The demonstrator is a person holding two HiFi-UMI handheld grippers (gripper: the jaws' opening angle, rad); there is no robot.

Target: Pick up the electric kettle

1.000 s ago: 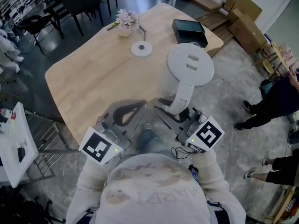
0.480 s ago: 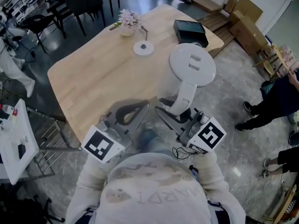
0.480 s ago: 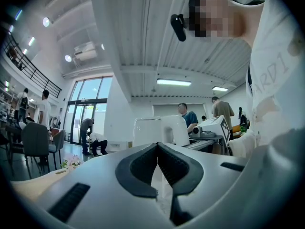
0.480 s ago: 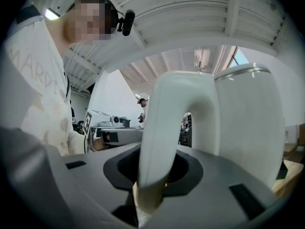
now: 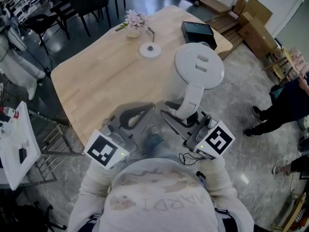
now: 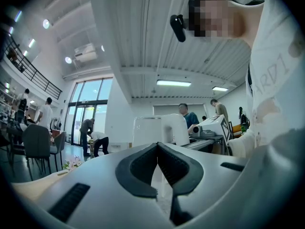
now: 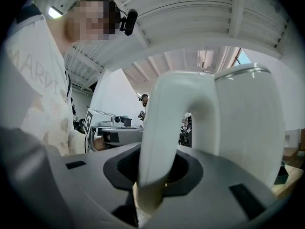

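The white electric kettle [image 5: 199, 65] is at the right edge of the wooden table [image 5: 96, 81], its round lid facing up and its curved handle [image 5: 189, 98] pointing toward me. My right gripper [image 5: 181, 116] is shut on that handle; in the right gripper view the handle [image 7: 162, 128] fills the gap between the dark pads [image 7: 188, 173], with the kettle's body [image 7: 248, 118] behind. I cannot tell whether the kettle rests on the table. My left gripper [image 5: 133, 118] hovers left of the handle, shut on nothing, tips touching [image 6: 157, 149], and the kettle [image 6: 152, 130] shows beyond it.
A round white base disc [image 5: 150, 50], a small vase of flowers [image 5: 134, 22] and a black box [image 5: 198, 32] sit at the table's far end. Cardboard boxes [image 5: 253, 18] and a person [image 5: 285, 105] are on the floor to the right. A white cart [image 5: 14, 149] stands left.
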